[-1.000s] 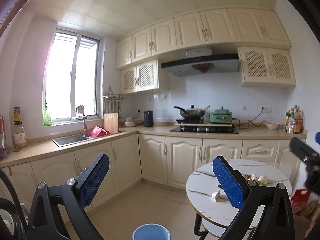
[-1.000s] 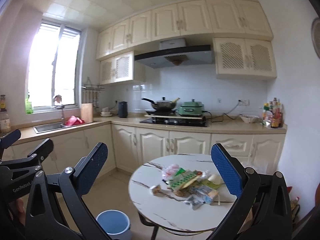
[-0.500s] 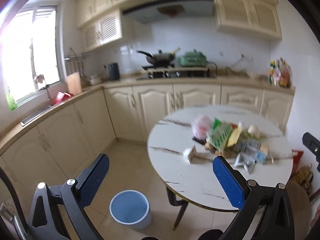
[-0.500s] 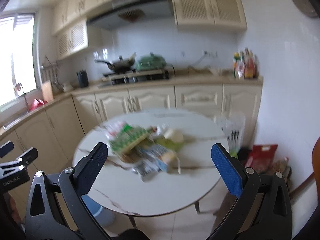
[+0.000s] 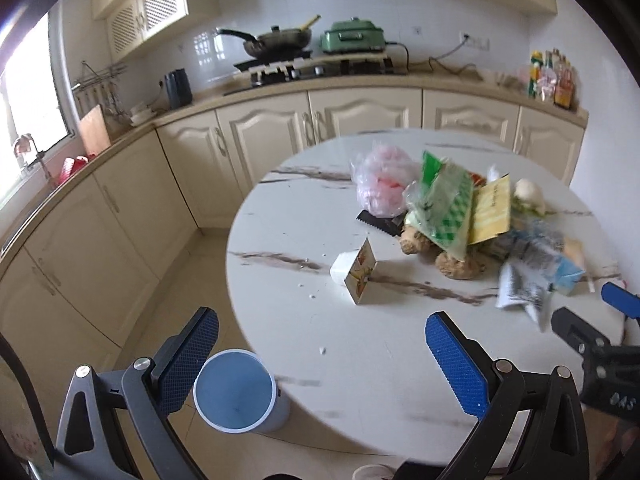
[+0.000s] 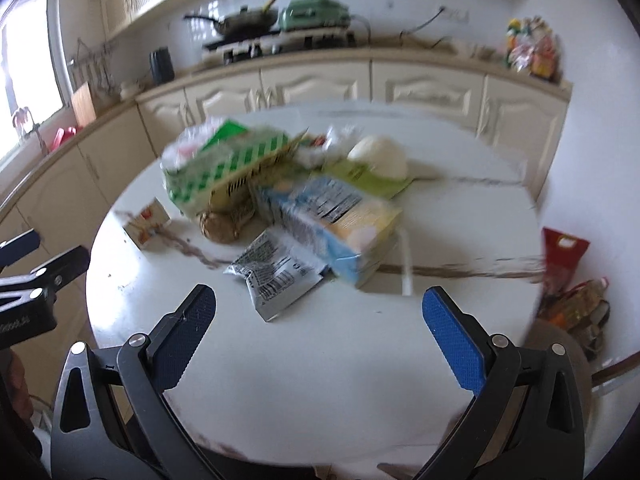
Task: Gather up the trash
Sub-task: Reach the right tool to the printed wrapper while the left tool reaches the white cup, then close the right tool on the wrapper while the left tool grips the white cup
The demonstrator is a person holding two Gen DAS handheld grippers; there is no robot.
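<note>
With both the left gripper [image 5: 322, 350] and right gripper [image 6: 318, 322] jaws wide open and empty, the trash pile [image 6: 280, 196] heaped mid-counter [image 6: 320, 360] could scatter if nudged, missing the blue bin [image 5: 236, 390] below the near-left edge.

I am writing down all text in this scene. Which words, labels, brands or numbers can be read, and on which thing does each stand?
"GAS": white letters on the right gripper's body, seen in the left wrist view; uncertain.
Silver wrapper: dense print, too blurred.
Blue carton: label text, too blurred.
Yellow packet: dark characters, unreadable.
Small carton: pictures only, no readable text.
</note>
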